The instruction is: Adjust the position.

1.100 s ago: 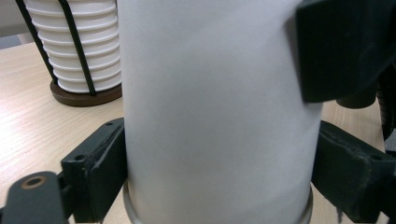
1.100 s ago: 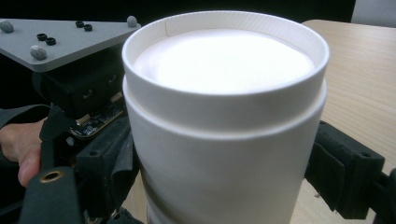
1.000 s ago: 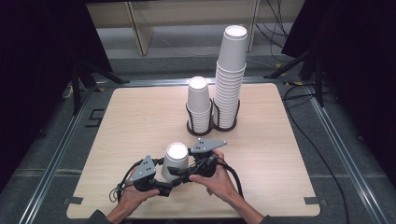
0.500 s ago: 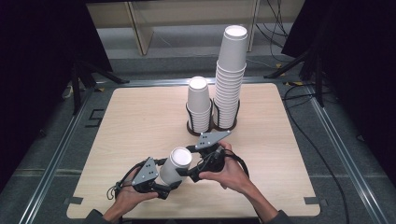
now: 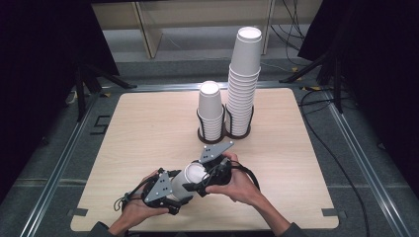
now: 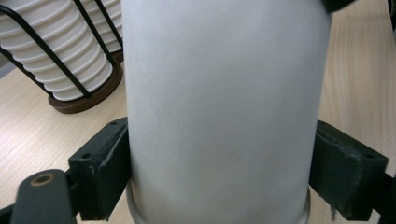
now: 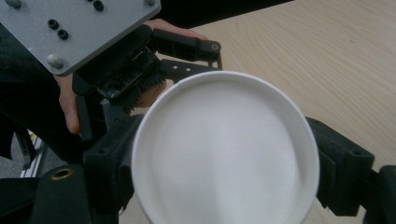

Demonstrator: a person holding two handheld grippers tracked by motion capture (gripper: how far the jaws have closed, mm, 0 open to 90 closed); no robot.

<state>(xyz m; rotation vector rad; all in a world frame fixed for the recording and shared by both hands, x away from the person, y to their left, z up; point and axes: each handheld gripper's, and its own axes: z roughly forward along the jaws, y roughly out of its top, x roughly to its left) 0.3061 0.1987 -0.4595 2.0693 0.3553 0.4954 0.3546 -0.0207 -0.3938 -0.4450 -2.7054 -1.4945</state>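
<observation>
Gripping the paper cup [image 5: 190, 178] with both tools (left tool [image 5: 174, 193] at 7 o'clock, right tool [image 5: 203, 180] at its rim), you hold something light and crushable; squeeze gently near the stiffer rim.

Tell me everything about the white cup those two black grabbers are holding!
The paper cup is plain white and looks like thin paper, with a rolled rim and a recessed bottom. It lies tipped on its side, just above the near edge of the wooden table. The left gripper squeezes its wall near the rim, one black jaw on each side. The right gripper has its jaws around the bottom end.
</observation>
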